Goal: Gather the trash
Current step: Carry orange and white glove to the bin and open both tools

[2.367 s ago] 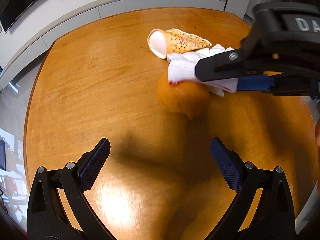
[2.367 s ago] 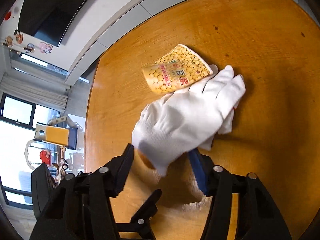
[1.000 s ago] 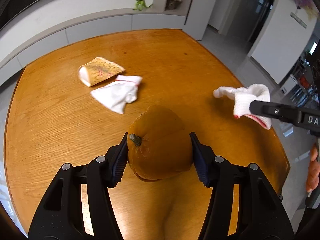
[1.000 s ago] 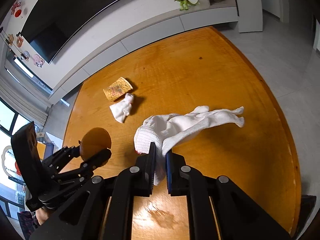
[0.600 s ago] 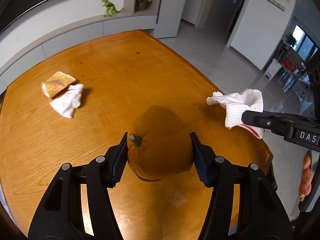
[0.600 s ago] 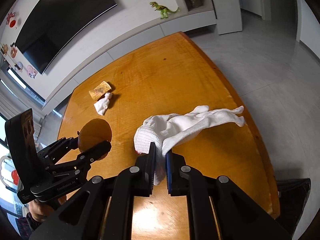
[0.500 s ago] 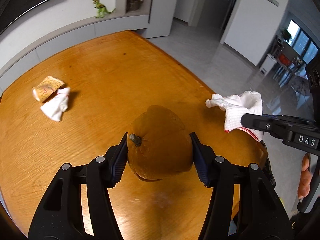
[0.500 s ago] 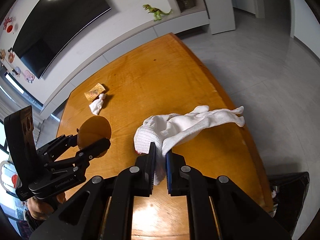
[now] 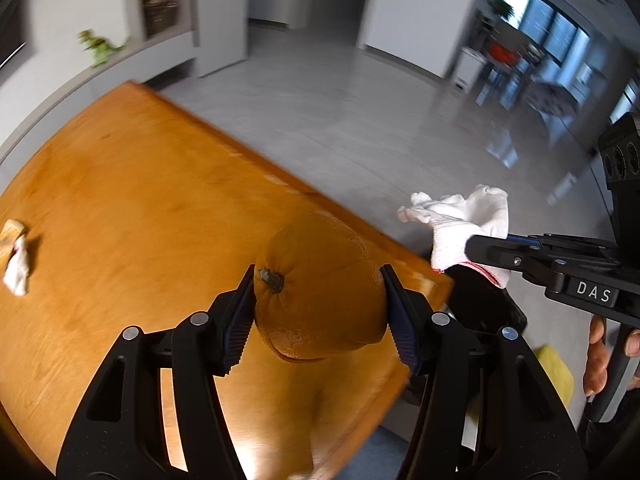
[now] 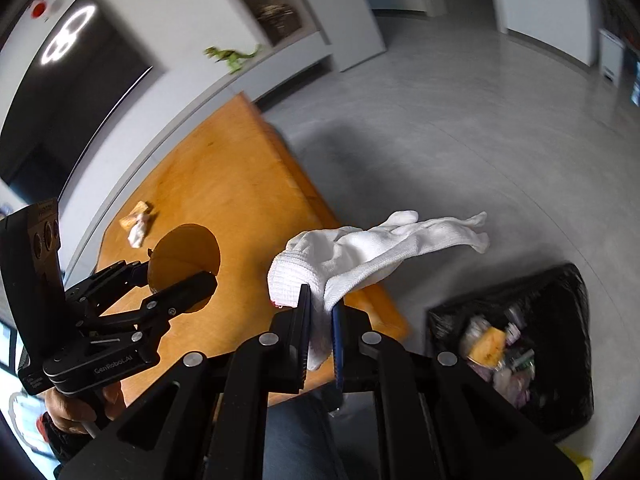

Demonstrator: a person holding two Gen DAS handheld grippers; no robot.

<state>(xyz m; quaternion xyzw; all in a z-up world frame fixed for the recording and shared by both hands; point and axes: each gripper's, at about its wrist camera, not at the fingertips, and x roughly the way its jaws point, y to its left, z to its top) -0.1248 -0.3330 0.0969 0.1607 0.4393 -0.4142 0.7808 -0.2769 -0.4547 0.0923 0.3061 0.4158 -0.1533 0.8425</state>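
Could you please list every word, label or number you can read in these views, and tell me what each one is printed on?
"DAS": white letters on the black body of the right gripper, seen from the left wrist; the label runs on out of sight.
"GenRobot.AI": on the black body of the left gripper, seen from the right wrist.
Small print lower on that body: too small to read.
Packaging in the trash bin: blurred, unreadable.

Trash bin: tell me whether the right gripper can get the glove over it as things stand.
Probably yes. The right gripper, shut on the white glove, hangs past the table edge; only bare floor separates it from the open black-lined trash bin.
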